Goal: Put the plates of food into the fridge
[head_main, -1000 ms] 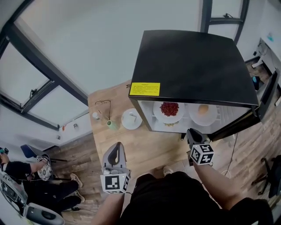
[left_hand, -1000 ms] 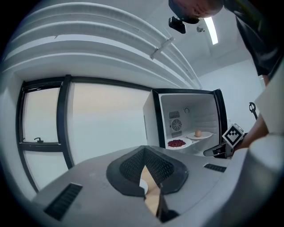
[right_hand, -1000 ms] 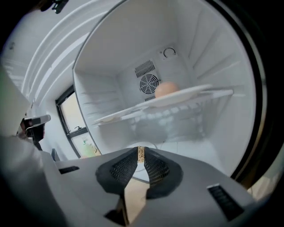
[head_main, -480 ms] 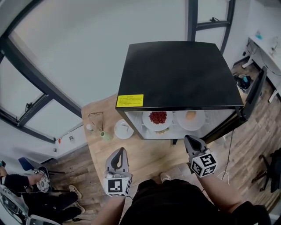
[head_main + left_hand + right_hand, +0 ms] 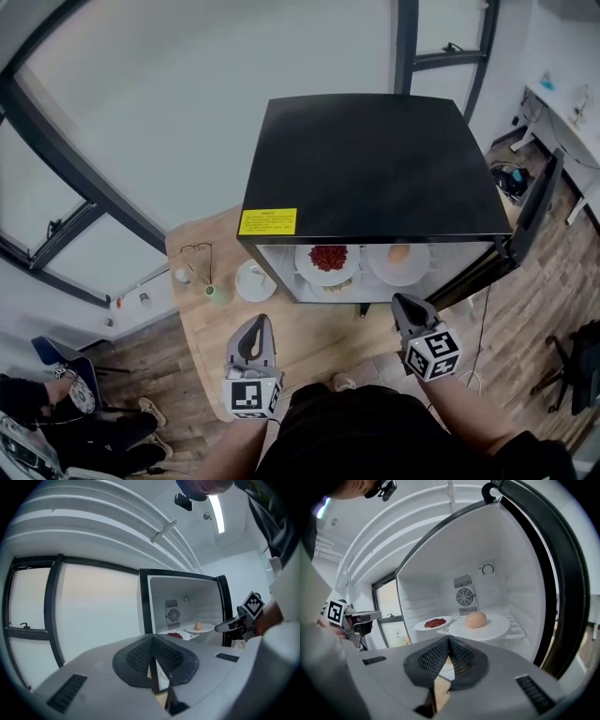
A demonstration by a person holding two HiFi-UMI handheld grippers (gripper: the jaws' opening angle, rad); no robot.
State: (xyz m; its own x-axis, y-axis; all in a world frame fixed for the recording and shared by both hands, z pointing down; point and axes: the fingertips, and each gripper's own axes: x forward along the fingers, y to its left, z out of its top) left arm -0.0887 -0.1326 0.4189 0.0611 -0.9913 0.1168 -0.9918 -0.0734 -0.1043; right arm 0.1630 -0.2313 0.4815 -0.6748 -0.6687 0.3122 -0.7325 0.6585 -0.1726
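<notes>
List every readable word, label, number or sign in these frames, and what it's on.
Yellow sticker on the fridge, front top edge: dark print, too small to read.
Square markers on the left gripper and right gripper: coded patterns, no words.
Nothing else legible.

Eyeglasses (image 5: 195,251) and a green cup (image 5: 217,294) on the wooden table (image 5: 309,337) — a seated person (image 5: 103,436) well apart, lower left

The left gripper (image 5: 257,323) and the right gripper (image 5: 403,302) are held out before the person's body, well apart, both pointing forward and roughly level. Each has its jaws pressed together with nothing between them.
</notes>
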